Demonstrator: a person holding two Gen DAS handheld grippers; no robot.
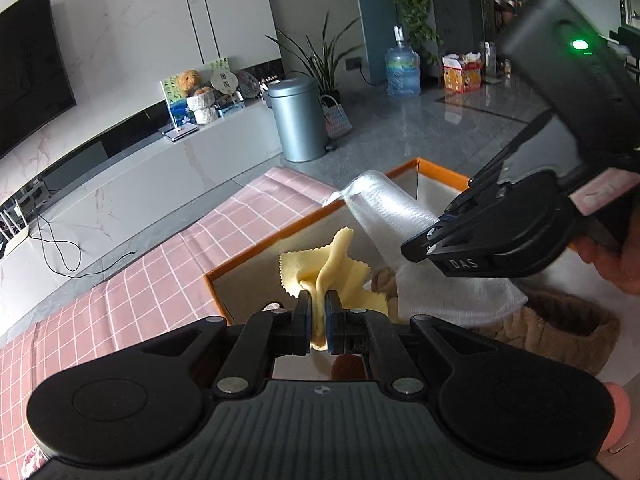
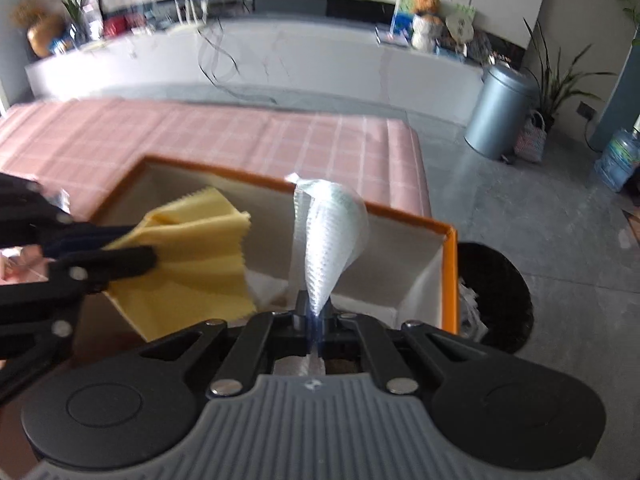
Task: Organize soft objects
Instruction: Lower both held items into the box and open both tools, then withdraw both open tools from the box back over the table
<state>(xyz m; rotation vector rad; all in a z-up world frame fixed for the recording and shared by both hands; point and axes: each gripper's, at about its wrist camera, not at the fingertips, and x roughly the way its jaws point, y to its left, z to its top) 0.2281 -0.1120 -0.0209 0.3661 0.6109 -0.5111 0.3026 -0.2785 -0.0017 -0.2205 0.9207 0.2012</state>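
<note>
Left tongs (image 1: 318, 312) pinched yellow cloth (image 1: 340, 268), right tongs (image 2: 314, 310) pinched white cloth (image 2: 330, 236); both hung over orange-rimmed box (image 2: 450, 276) on surface. Brown plush item (image 1: 560, 332), possibly hat, already inside. Release remained

Brown plush thing (image 1: 560, 332) in the box, half hidden under white cloth (image 1: 400, 216)

A home living room: wall-mounted television (image 1: 28, 68) above a long low media cabinet (image 1: 132, 184), plush toys (image 1: 196, 92) and picture cards on it, marble-look wall panels, potted plants (image 1: 320, 60), grey pedal bin (image 1: 298, 118), water-cooler bottle (image 1: 402, 68) on glossy grey floor tiles (image 1: 420, 120), pink checked cloth (image 1: 160, 272) over the tabletop
</note>
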